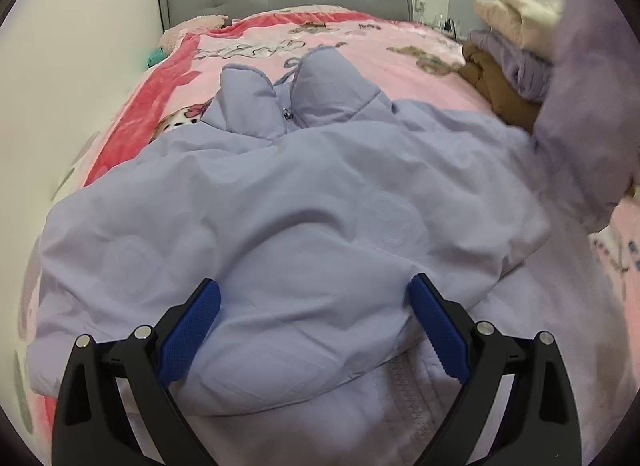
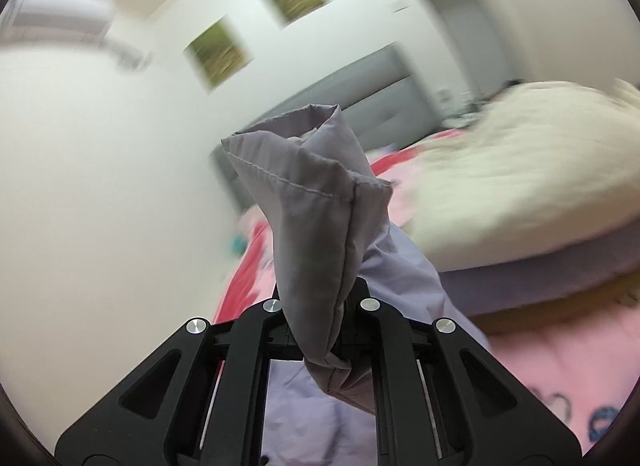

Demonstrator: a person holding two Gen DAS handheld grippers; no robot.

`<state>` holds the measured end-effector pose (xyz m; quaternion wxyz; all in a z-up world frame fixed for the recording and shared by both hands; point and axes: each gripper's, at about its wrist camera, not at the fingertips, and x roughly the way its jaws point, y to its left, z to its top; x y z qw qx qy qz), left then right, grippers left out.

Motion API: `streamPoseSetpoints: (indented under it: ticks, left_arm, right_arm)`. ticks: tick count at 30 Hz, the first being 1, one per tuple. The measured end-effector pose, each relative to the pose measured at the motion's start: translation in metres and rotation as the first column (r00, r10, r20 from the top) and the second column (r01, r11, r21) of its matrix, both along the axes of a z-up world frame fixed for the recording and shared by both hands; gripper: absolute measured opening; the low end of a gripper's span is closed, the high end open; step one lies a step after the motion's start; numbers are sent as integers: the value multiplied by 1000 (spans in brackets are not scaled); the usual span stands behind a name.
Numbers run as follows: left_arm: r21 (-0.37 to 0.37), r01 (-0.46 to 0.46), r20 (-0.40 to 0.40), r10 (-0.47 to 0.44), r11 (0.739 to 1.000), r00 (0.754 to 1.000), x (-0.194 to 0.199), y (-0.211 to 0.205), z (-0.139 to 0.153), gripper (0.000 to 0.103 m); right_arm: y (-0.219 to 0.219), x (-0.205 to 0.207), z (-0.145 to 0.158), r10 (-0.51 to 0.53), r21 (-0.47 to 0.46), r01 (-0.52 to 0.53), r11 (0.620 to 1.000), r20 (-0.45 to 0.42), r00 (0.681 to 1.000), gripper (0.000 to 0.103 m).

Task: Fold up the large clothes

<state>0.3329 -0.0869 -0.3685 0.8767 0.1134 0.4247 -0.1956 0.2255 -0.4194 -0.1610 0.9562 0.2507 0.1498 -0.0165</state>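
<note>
Room behind right gripper: smeared by motion blur; two green wall pictures [image 2: 256,25] unreadable.
Right gripper [image 2: 320,340] fingertips: buried under the bunched lilac padded jacket cuff [image 2: 312,201].
Raised lilac sleeve [image 1: 588,105]: blurred, cut by the left view's right edge.
Folded clothes stack of cream, purple and brown [image 1: 508,53]: partly hidden behind that sleeve.
Pink cartoon-print blanket [image 1: 248,45]: middle covered by the lilac padded jacket [image 1: 280,205].

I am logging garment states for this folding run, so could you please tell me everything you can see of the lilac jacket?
The lilac jacket is a padded, matte, quilted-looking coat lying spread on the pink blanket, hood end toward the headboard, its zip showing at the collar and near hem. One side is already folded across the body. The left gripper hangs open over its lower part. The right gripper is shut on its stitched cuff, holding that sleeve raised.
</note>
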Motion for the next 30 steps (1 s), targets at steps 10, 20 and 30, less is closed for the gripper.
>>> streamPoseSetpoints:
  ticks: [10,20,30]
  left_arm:
    - [-252,-116,-153,79,961,985,-2,43,16,94]
    - [-161,-72,-93,57,984,994,-22,72,18,94]
    - [-522,-191,-293,35,831,955,38,128,46,94]
  right_arm:
    - [170,88,-92,284,-199,-359,912,-324,902,7]
    - [239,110,-173,342,-199,-508,838,-533,774,8]
    - [222,109,-185,444,-63,-548,834,-513,735,10]
